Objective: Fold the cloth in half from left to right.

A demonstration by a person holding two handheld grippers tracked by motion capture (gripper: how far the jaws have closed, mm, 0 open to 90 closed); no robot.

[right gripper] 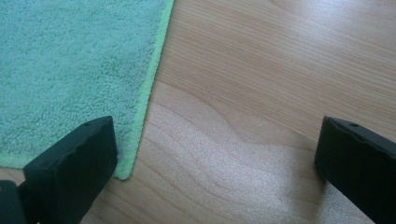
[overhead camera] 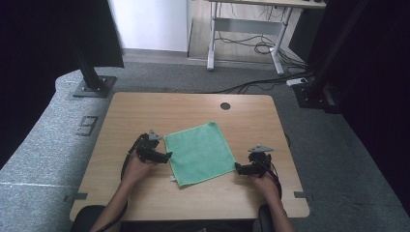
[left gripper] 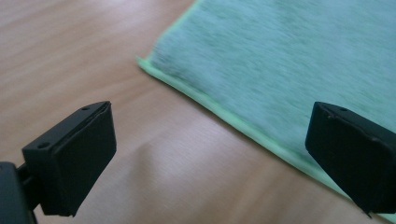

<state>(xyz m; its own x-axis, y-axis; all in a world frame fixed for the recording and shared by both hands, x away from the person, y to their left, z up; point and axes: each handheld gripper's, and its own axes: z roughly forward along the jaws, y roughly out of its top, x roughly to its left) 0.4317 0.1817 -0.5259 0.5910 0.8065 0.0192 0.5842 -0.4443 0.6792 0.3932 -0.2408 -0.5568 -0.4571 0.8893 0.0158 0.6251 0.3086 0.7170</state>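
A green cloth [overhead camera: 199,152] lies flat and spread out in the middle of the wooden table [overhead camera: 145,108]. My left gripper [overhead camera: 167,156] rests at the cloth's left edge, open, its jaws straddling the pale green hem of the cloth [left gripper: 280,56] with nothing held. My right gripper [overhead camera: 237,167] sits at the near right corner of the cloth, open too. In the right gripper view that cloth corner [right gripper: 70,70] lies just beside the left jaw, and bare wood lies between the jaws.
A small white tag [overhead camera: 172,179] pokes out at the cloth's near left corner. A round black grommet [overhead camera: 225,106] sits near the table's far edge. Beyond the table stand a black post base [overhead camera: 92,87], another desk's legs and floor cables [overhead camera: 251,46].
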